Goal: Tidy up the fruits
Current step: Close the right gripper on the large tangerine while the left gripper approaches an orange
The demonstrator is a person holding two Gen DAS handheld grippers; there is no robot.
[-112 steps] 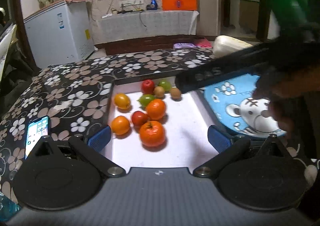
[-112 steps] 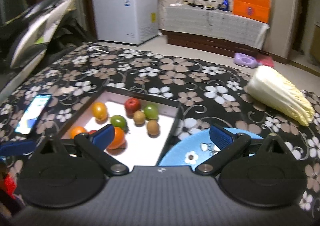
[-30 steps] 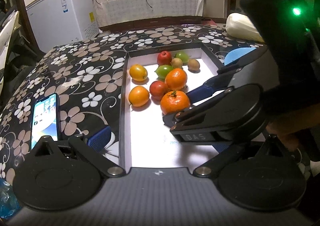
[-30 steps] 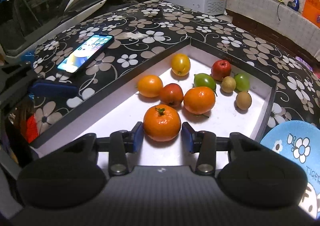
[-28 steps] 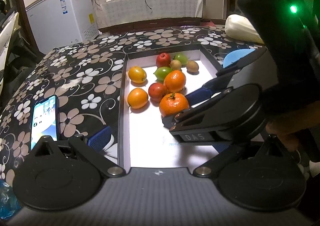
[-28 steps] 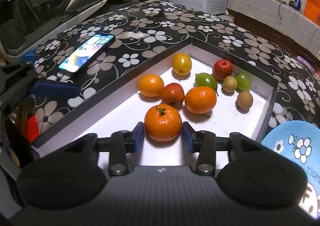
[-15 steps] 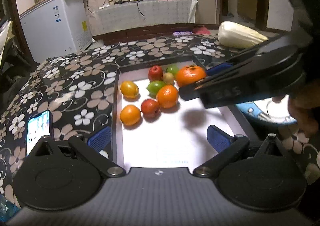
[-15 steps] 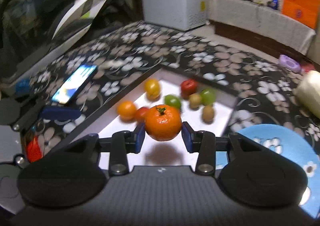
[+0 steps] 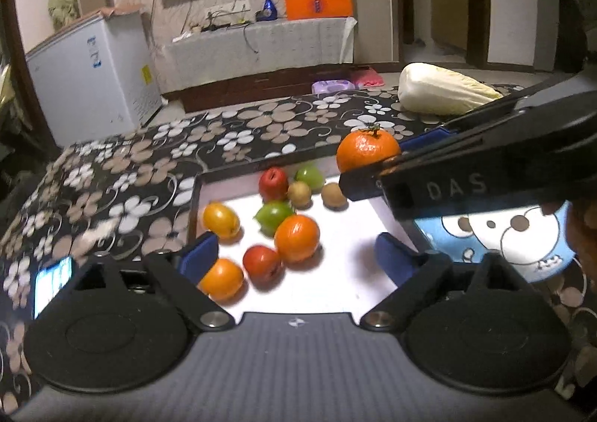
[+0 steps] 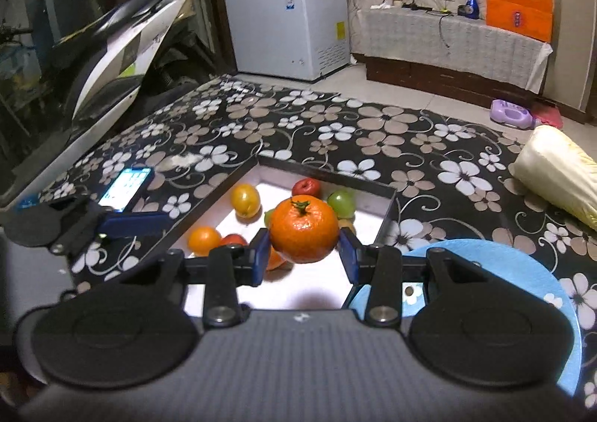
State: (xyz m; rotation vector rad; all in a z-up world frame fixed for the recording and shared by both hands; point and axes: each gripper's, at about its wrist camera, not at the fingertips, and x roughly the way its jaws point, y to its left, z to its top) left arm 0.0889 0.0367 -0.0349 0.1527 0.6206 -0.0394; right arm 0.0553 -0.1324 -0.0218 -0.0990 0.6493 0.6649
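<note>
My right gripper (image 10: 304, 254) is shut on a large orange with a green stem (image 10: 303, 230) and holds it in the air over the right part of the white tray (image 10: 298, 295). The orange also shows in the left wrist view (image 9: 367, 153), above the tray's far right corner. Several fruits lie in the tray (image 9: 347, 272): oranges (image 9: 296, 238), red apples (image 9: 273, 183), green fruits (image 9: 273, 215) and small brown ones (image 9: 333, 194). A blue plate (image 10: 522, 272) lies right of the tray. My left gripper (image 9: 294, 258) is open and empty at the tray's near edge.
A phone (image 9: 52, 284) lies on the floral tablecloth left of the tray. A napa cabbage (image 10: 556, 172) lies at the table's far right. A white freezer (image 10: 287, 34) and a scooter (image 10: 112, 45) stand beyond the table.
My right gripper closed on the large orange in the tray, lifted it, and has carried it up and to the right toward the blue plate. The left gripper stayed open.
</note>
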